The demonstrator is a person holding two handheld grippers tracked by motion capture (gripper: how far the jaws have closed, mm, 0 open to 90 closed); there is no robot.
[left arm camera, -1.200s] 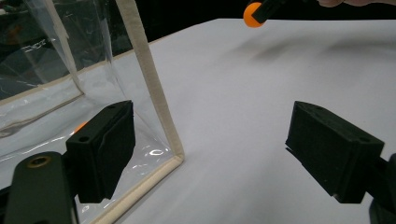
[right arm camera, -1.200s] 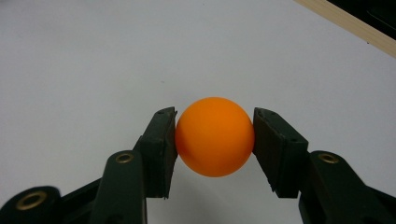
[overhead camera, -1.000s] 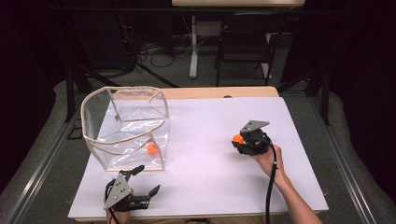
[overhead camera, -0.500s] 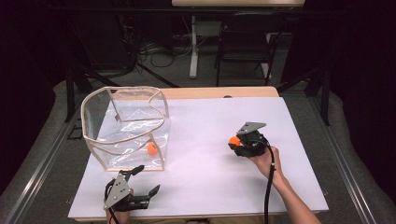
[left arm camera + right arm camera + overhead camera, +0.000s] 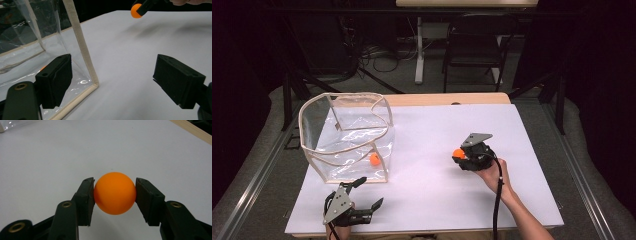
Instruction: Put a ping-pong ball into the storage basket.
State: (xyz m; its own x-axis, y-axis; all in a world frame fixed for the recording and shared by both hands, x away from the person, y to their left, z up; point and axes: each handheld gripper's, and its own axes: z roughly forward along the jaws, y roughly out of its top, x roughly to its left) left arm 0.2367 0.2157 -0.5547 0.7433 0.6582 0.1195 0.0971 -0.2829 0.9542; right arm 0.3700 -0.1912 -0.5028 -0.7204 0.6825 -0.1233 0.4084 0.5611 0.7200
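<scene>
Now clamped in the right claw (image 5: 115, 195): an orange ball (image 5: 115, 193), pinched at its widest by both pads, lifted just off the white counter (image 5: 437, 200) right of centre. Second ball (image 5: 374, 159) already inside the clear bin (image 5: 344, 137) at the left, near its front right corner. Left claw (image 5: 368, 192) spread wide and empty, parked at the counter's near edge just in front of the bin.

Probably next: carrying the held ball over to the bin and dropping it in. Risks, as judged from here: a smooth round ball gripped at two small spots, so apt to squirt out under a jolt or a loosened squeeze, then roll off the flat counter. Soft, sagging bin walls too; a low approach could catch the rim, fold it inward or shove the bin. Released short, likely to bounce off the rim.
</scene>
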